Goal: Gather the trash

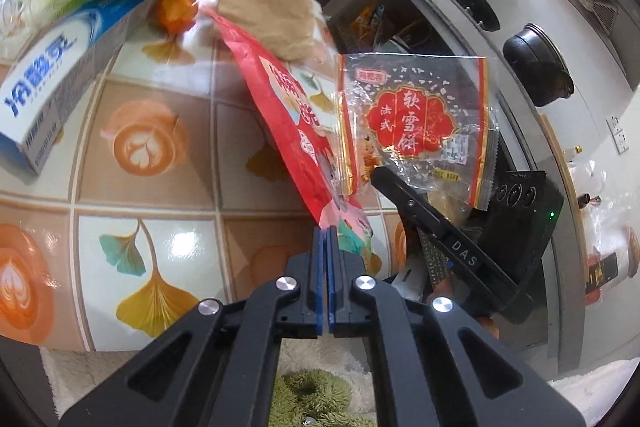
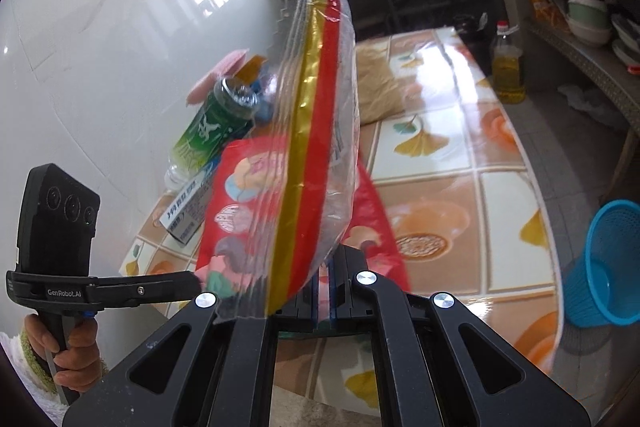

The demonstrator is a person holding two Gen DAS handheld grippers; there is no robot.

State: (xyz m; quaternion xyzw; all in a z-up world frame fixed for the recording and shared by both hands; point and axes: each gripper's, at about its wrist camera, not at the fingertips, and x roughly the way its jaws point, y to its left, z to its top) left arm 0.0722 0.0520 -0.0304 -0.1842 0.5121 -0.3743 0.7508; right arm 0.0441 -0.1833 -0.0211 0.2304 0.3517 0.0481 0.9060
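My left tongs [image 1: 326,231] pinch the bottom corner of a red snack bag [image 1: 280,115]; its length slants up and away over the tiled table [image 1: 160,155]. My right tongs [image 2: 326,273] grip a clear red-and-gold wrapper [image 2: 316,131], standing edge-on, long axis upward.

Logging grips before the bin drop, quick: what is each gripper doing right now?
Left gripper: closed, pinching the bottom corner of the red printed snack bag.
Right gripper: closed on the clear plastic wrapper with red and gold bands.
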